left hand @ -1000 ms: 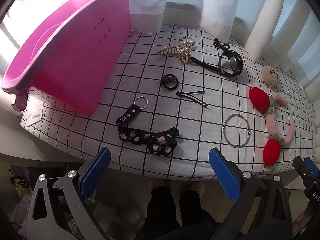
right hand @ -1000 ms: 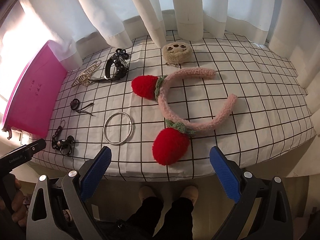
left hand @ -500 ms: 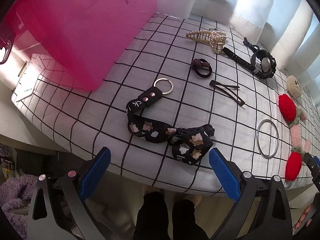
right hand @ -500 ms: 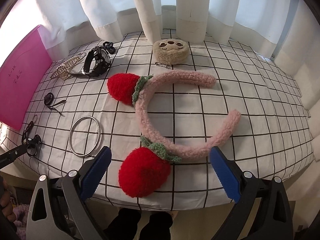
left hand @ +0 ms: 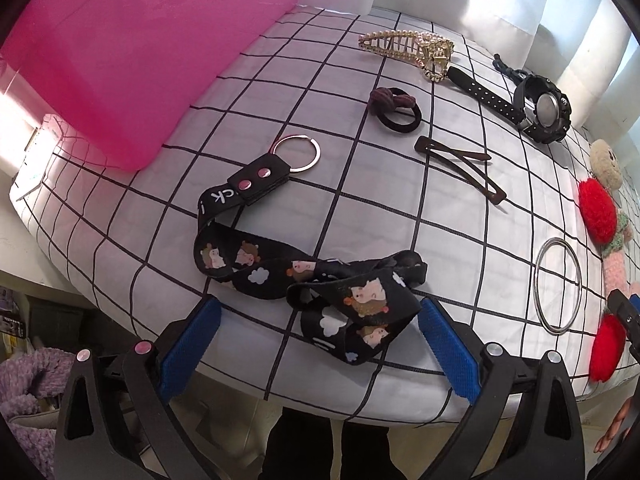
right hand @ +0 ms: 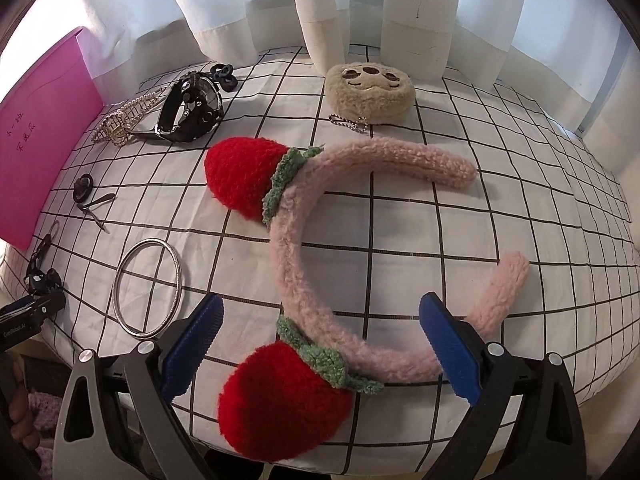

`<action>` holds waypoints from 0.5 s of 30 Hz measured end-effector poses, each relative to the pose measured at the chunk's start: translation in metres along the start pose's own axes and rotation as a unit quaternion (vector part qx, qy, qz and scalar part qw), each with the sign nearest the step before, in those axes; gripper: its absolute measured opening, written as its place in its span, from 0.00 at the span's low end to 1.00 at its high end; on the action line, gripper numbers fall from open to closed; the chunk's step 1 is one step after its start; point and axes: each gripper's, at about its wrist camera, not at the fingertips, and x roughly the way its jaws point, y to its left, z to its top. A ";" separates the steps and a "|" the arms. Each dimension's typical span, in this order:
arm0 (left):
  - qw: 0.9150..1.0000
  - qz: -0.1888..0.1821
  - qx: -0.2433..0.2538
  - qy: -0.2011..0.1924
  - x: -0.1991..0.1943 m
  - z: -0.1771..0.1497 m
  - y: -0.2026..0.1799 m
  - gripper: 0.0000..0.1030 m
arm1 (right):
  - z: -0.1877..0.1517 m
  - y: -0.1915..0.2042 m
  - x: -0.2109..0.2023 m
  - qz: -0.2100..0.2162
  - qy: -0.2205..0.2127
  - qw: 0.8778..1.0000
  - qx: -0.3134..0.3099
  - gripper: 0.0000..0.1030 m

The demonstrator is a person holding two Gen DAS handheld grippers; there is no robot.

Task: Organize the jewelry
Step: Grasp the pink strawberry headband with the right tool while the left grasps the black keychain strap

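On the checked white cloth (left hand: 400, 216), near its front edge, a black printed lanyard (left hand: 312, 276) with a silver key ring (left hand: 298, 153) was seen in a loose heap, its folded end lying between the blue pads of the left gripper (left hand: 318, 350), whose jaws were spread wide and closed on nothing. Beyond the lanyard, a dark hair tie (left hand: 394, 108), a brown hair clip (left hand: 460, 170), a gold pearl claw clip (left hand: 408, 48) and a black watch (left hand: 536, 106) were laid out apart from one another, and a pink box (left hand: 132, 52) was set at the left. A silver bangle (left hand: 557, 286) was placed to the right of the lanyard. In the right wrist view, a pink fluffy headband (right hand: 312, 264) with two red strawberries was found directly ahead of the right gripper (right hand: 320, 348), its curved band and lower strawberry lying between the wide-spread jaws, ungripped. A beige plush pouch (right hand: 368, 90) was seen behind the headband, by the white curtains (right hand: 312, 8).
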 end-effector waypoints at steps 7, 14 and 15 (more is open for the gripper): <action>1.000 0.004 0.002 -0.026 0.002 0.000 -0.006 0.95 | 0.001 0.006 0.015 -0.010 0.011 0.999 -0.030 0.91; 0.999 0.007 -0.002 -0.050 -0.002 -0.012 -0.006 0.95 | -0.002 0.006 0.024 -0.006 0.008 0.999 -0.030 0.92; 0.999 0.008 -0.005 -0.053 -0.003 -0.012 -0.006 0.95 | -0.002 0.006 0.024 -0.005 0.003 0.999 -0.033 0.92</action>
